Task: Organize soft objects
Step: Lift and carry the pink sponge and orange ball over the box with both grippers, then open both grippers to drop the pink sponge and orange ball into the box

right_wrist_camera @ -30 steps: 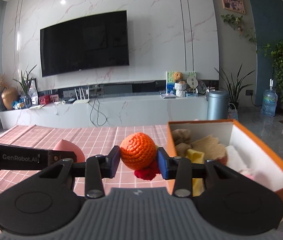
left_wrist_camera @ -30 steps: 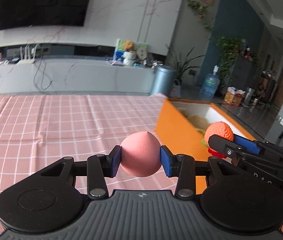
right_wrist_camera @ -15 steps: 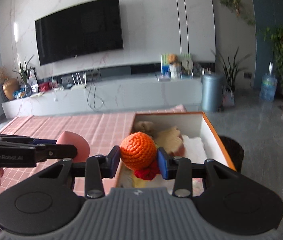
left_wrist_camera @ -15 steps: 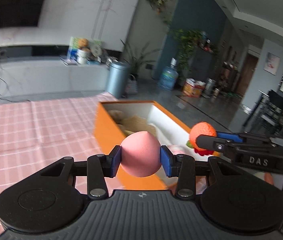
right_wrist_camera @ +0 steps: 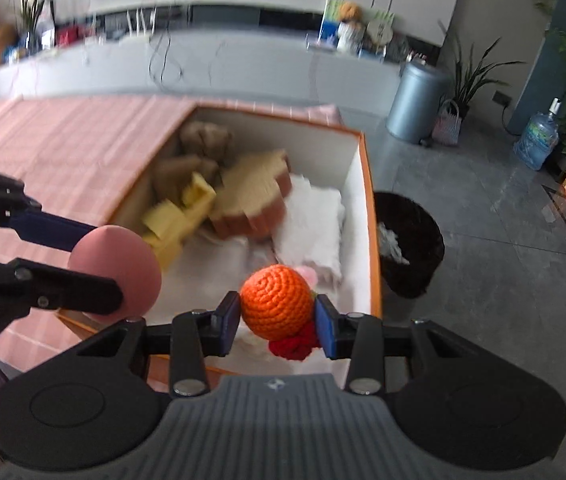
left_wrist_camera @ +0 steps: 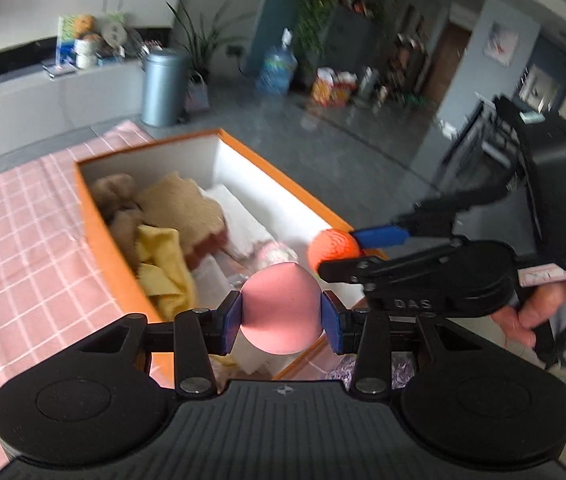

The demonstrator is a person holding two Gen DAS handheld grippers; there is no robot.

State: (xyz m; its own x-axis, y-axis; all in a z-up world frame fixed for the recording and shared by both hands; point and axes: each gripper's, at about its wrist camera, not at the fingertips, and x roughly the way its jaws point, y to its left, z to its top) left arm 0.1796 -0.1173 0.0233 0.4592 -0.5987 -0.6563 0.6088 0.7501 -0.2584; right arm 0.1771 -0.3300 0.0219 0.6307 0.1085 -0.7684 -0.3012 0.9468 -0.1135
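Note:
My left gripper (left_wrist_camera: 281, 317) is shut on a smooth pink sponge ball (left_wrist_camera: 281, 308), held over the near end of the orange box (left_wrist_camera: 101, 232). My right gripper (right_wrist_camera: 277, 320) is shut on an orange crocheted ball (right_wrist_camera: 276, 302) with a red knitted part below it, also above the box's near end. In the left wrist view the right gripper (left_wrist_camera: 343, 254) comes in from the right with the orange ball (left_wrist_camera: 333, 246). In the right wrist view the left gripper (right_wrist_camera: 117, 268) enters from the left with the pink ball (right_wrist_camera: 123, 268). Both point steeply down.
The orange box (right_wrist_camera: 371, 216) with white inner walls holds brown plush, a tan toast-shaped cushion (right_wrist_camera: 249, 196), yellow sponge pieces (right_wrist_camera: 181, 216) and white cloth (right_wrist_camera: 315, 220). It sits on a pink checked tablecloth (left_wrist_camera: 15, 240). A black waste bin (right_wrist_camera: 411, 240) stands on the floor beside the box.
Both grippers swung right from the tablecloth to above the box and tilted downward, each still holding its ball. The box interior now fills the middle of both views.

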